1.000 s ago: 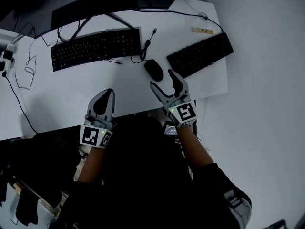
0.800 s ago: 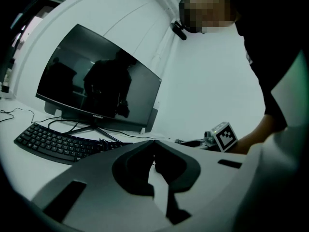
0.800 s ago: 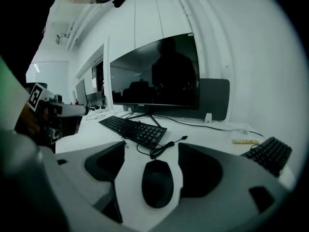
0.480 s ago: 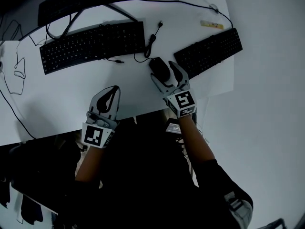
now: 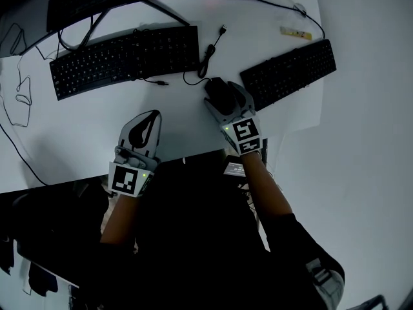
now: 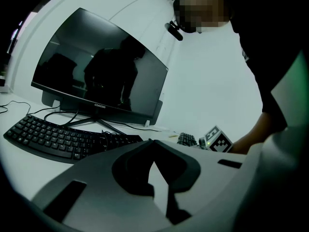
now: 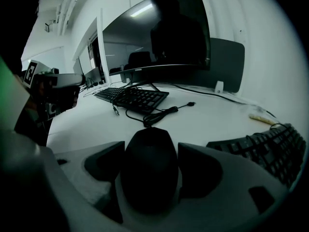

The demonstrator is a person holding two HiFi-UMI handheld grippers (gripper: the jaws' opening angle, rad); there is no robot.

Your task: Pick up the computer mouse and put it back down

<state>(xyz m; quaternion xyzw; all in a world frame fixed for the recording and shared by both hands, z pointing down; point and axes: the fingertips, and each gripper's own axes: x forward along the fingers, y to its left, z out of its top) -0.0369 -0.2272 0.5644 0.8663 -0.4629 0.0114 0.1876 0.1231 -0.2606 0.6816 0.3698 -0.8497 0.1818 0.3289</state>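
The black computer mouse [image 5: 218, 93] lies on the white table [image 5: 84, 134] between two keyboards. Its cord runs away toward the far side. My right gripper [image 5: 224, 97] reaches over it from the near side, one jaw on each flank. In the right gripper view the mouse [image 7: 148, 168] fills the gap and both pads [image 7: 195, 170] press its sides, so that gripper [image 7: 150, 156] is shut on it. The mouse still rests on the table. My left gripper [image 5: 150, 118] sits near the table's front edge with its tips together and nothing held; the left gripper view shows it [image 6: 152, 151] the same way.
A long black keyboard [image 5: 122, 57] lies at the far left and a second one [image 5: 289, 72] slants just right of the mouse. A coiled cable with a USB plug [image 5: 210, 53] sits beyond the mouse. A dark monitor [image 6: 101, 76] stands at the back. Thin wires [image 5: 22, 99] trail at the left.
My right gripper moved forward from the near edge until its jaws came along both sides of the mouse and closed on it. The left gripper stayed where it was.
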